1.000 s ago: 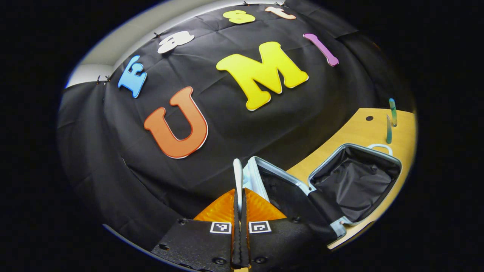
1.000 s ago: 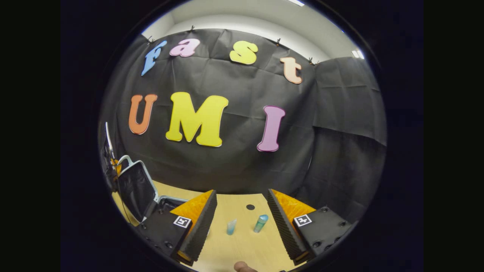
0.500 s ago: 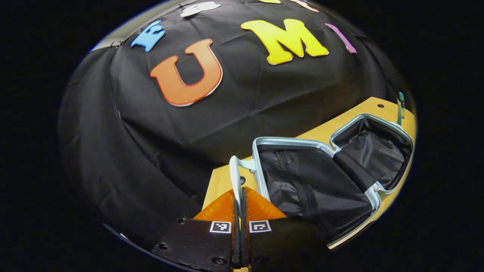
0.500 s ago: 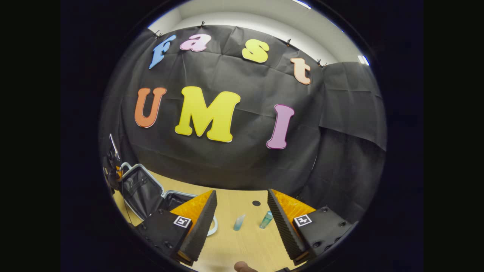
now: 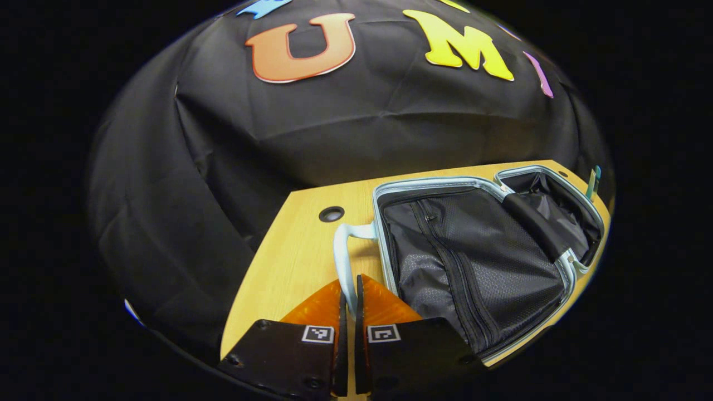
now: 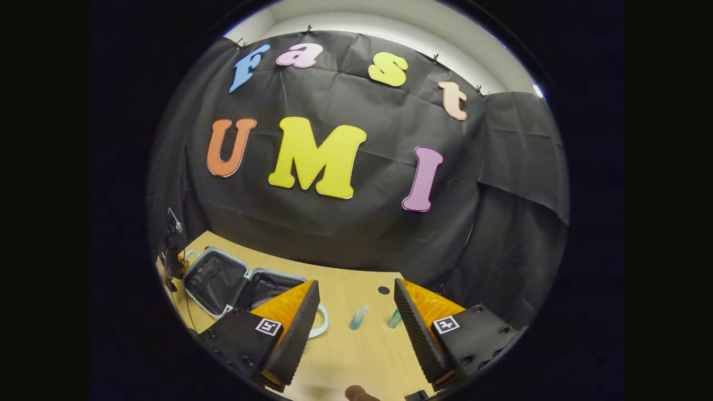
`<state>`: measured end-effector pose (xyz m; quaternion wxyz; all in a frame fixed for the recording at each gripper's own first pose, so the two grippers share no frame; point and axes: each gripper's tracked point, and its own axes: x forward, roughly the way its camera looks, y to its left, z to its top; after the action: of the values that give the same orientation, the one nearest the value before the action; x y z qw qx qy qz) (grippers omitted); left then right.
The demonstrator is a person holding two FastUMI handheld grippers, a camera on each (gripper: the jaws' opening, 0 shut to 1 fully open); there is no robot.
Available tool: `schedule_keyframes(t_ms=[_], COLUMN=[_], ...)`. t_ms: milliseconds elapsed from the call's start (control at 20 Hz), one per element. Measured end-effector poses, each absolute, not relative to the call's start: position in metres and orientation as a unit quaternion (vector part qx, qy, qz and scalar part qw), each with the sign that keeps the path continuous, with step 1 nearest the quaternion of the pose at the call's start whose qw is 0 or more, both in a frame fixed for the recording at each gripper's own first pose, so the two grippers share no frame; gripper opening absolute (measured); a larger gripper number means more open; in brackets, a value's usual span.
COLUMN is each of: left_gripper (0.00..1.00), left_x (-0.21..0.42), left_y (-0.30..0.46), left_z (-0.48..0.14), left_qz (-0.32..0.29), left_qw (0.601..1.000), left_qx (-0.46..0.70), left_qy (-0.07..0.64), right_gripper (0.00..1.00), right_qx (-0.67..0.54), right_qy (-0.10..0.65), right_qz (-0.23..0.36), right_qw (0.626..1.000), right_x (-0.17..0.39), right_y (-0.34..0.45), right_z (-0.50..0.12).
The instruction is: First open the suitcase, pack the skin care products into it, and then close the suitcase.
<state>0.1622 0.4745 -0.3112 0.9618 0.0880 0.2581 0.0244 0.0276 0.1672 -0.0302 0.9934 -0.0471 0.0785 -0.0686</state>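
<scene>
The suitcase (image 5: 462, 250) lies open and flat on the wooden table, both halves lined in black with pale blue rims. My left gripper (image 5: 349, 298) is shut on the pale blue handle (image 5: 341, 253) of the nearer half. In the right gripper view the open suitcase (image 6: 220, 278) is at the left, with the left gripper (image 6: 172, 262) beside it. My right gripper (image 6: 356, 328) hangs open above the table with nothing between its fingers. Just beyond it stand two skin care tubes, a pale blue tube (image 6: 359, 316) and a teal tube (image 6: 394, 318). A tube (image 5: 593, 181) also shows past the suitcase's far half.
The wooden table (image 5: 289, 262) has a round cable hole (image 5: 331, 214) near the handle and another hole (image 6: 384, 290) behind the tubes. The far half's handle (image 6: 323, 323) lies by my right gripper's left finger. A fingertip (image 6: 359, 394) shows at the bottom edge.
The suitcase half held by my left gripper has swung down from upright to flat on the table. The right gripper has drifted a little, and stays open.
</scene>
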Motion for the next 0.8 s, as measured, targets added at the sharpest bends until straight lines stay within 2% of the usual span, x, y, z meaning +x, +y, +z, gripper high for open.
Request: schedule_keyframes(t_ms=[250,300,350,400,500,550,600,650,700,750,800], left_gripper=[0.16,0.31,0.27,0.32,0.51,0.83,0.74,0.90,0.84,0.90,0.91], left_x=[0.162,0.162,0.160,0.158,0.152,0.149,0.148,0.146,0.141,0.139,0.136], left_y=[0.477,0.480,0.485,0.489,0.485,0.478,0.467,0.454,0.443,0.428,0.411], left_z=[-0.323,-0.322,-0.318,-0.312,-0.293,-0.281,-0.267,-0.252,-0.238,-0.225,-0.213], left_qz=[0.038,0.047,0.053,0.062,0.068,0.067,0.067,0.062,0.060,0.060,0.053], left_qw=[0.965,0.965,0.965,0.965,0.969,0.971,0.974,0.977,0.979,0.981,0.983], left_qx=[0.037,0.034,0.029,0.025,0.009,0.006,0.007,0.008,0.011,0.015,0.015], left_qy=[0.259,0.257,0.256,0.253,0.238,0.230,0.217,0.205,0.195,0.185,0.176], right_gripper=[0.79,0.80,0.80,0.80,0.80,0.80,0.80,0.80,0.80,0.80,0.80], right_qx=[-0.053,-0.051,-0.049,-0.047,-0.046,-0.046,-0.046,-0.046,-0.044,-0.039,-0.031], right_qy=[0.083,0.084,0.088,0.090,0.087,0.084,0.080,0.076,0.075,0.075,0.074], right_qz=[-0.060,-0.057,-0.054,-0.050,-0.044,-0.040,-0.037,-0.034,-0.031,-0.026,-0.022], right_qw=[0.993,0.993,0.993,0.994,0.994,0.995,0.995,0.995,0.996,0.996,0.996], right_x=[0.026,0.027,0.028,0.028,0.029,0.028,0.027,0.026,0.027,0.028,0.029], right_y=[0.165,0.164,0.162,0.160,0.152,0.147,0.140,0.132,0.124,0.116,0.109], right_z=[-0.036,-0.038,-0.041,-0.043,-0.045,-0.045,-0.046,-0.046,-0.047,-0.049,-0.050])
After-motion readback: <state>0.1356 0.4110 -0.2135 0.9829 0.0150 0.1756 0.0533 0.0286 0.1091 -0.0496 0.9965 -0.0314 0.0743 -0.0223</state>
